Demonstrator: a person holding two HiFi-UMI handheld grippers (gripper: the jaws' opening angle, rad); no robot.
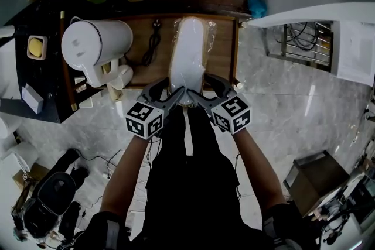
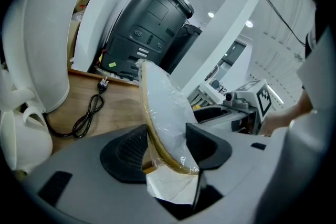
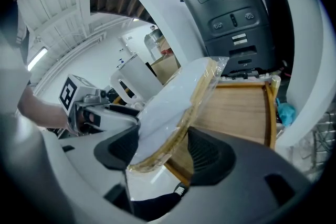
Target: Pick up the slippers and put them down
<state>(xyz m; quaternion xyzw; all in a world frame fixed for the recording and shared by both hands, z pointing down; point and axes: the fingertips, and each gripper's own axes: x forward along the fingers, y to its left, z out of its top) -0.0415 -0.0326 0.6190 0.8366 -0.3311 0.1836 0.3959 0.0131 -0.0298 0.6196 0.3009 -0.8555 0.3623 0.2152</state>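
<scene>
The slippers (image 1: 188, 50), a white pair sealed in a clear wrapper (image 2: 185, 159), are lying lengthwise over the wooden tabletop (image 1: 221, 51), with the near end reaching past the table's front edge toward the person. The left gripper (image 1: 171, 92) is clamping that near end from the left, its pads pressing the package from both sides. The right gripper (image 1: 205, 91) is closing on the same end from the right, one pad against the white upper, the other at the tan sole edge. Both gripper views are showing the package raised and tilted on edge between the jaws. In judgement, the pair is handling as light and soft. The film looks slippery and is likely to slide or crumple under a shallow bite, and the far end is probably sagging. Hold is best taken across the firmer sole rim, not on loose film. A power cord (image 1: 151, 44) and a white kettle (image 1: 94, 44) are sitting just left of the package.
</scene>
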